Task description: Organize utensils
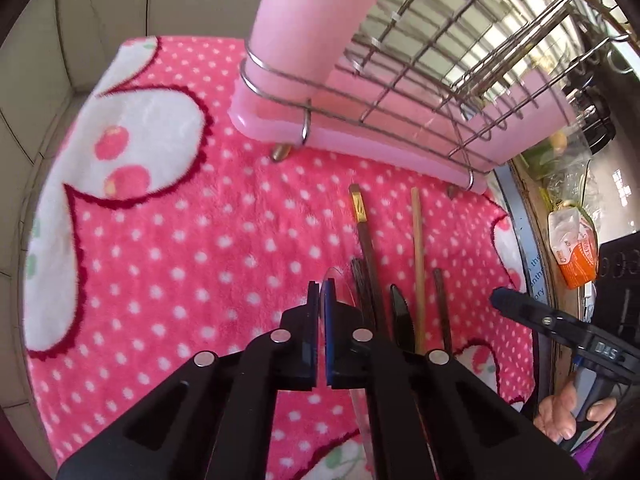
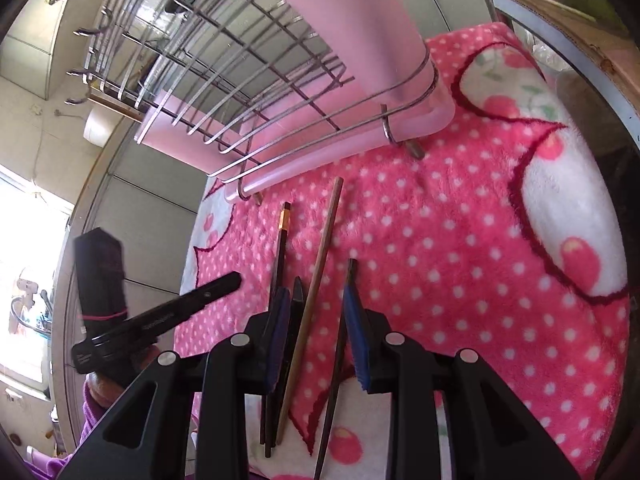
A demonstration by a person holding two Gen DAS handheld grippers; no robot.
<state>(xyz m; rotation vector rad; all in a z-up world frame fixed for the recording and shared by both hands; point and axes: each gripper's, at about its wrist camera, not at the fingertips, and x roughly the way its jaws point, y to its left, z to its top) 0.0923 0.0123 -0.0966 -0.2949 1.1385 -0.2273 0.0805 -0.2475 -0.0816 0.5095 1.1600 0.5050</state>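
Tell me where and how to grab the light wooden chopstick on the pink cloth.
Grip the light wooden chopstick near its middle, coming from above with the tongs across its width. It lies flat on the pink cloth, packed among darker sticks, so the far half, where it stands apart from them, probably offers more room. The right tongs already straddle it.

Several slim utensils lie side by side, roughly parallel, on a pink polka-dot blanket (image 2: 460,264) in front of a wire rack (image 2: 248,92) with a pink tray. They are a dark chopstick with a gold band (image 2: 283,248), a long light wooden chopstick (image 2: 320,264), another dark chopstick (image 2: 347,280), a short black serrated knife (image 1: 401,312), and, in the left wrist view, a clear plastic spoon (image 1: 340,284) beside a dark stick. None touches the rack, whose near edge stands just beyond their tips.
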